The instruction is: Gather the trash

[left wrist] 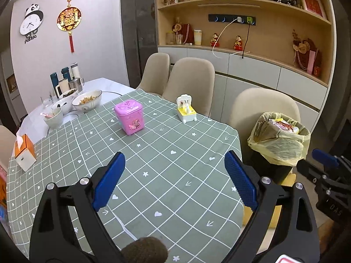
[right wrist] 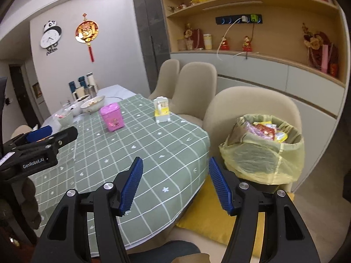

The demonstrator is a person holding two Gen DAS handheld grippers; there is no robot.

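A dark trash bin with a yellow liner (left wrist: 283,144) stands to the right of the table, holding colourful wrappers (left wrist: 283,126); it also shows in the right wrist view (right wrist: 263,155). My left gripper (left wrist: 174,175) is open and empty above the green checked tablecloth (left wrist: 153,164). My right gripper (right wrist: 175,184) is open and empty over the table's right edge, left of the bin. The right gripper shows at the right edge of the left wrist view (left wrist: 324,168). The left gripper shows at the left of the right wrist view (right wrist: 43,142).
A pink toy box (left wrist: 129,116) and a small white and yellow toy (left wrist: 186,109) stand on the cloth. Bowls (left wrist: 86,100), cups and bottles sit at the far end. An orange tissue box (left wrist: 24,153) is at left. Beige chairs (left wrist: 265,109) surround the table.
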